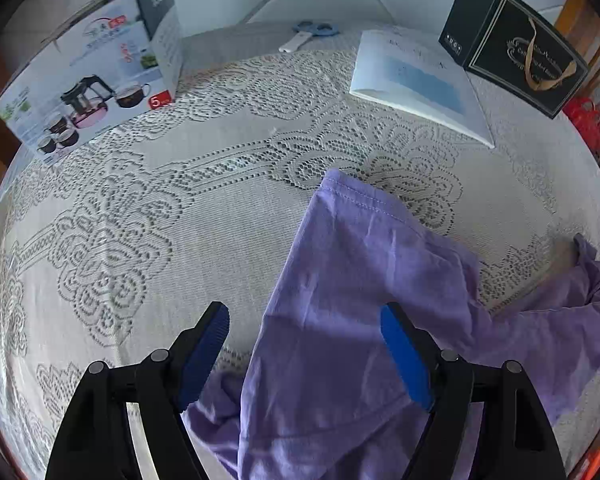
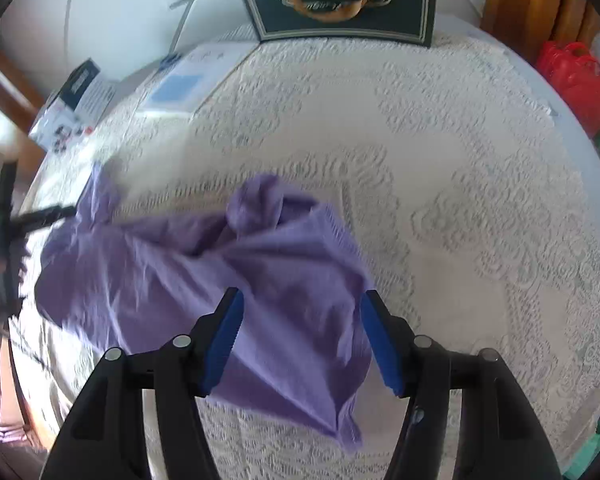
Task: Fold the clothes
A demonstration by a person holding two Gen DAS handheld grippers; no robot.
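A crumpled purple garment (image 1: 352, 280) lies on the white lace tablecloth (image 1: 140, 208). In the left wrist view one hemmed end points away from me and the cloth runs back under my left gripper (image 1: 305, 316), which is open above it with blue pads wide apart. In the right wrist view the same garment (image 2: 220, 272) lies bunched, with a knot-like lump at its far side. My right gripper (image 2: 300, 300) is open just above its near part. The left gripper's dark frame (image 2: 8, 232) shows at the left edge, blurred.
A tea-set box (image 1: 96, 76) stands at far left. A white flat box (image 1: 416, 80) and a black gift bag (image 1: 516, 48) sit at the far right, scissors (image 1: 312, 30) at the back. A red bag (image 2: 576, 80) hangs beyond the table's right edge.
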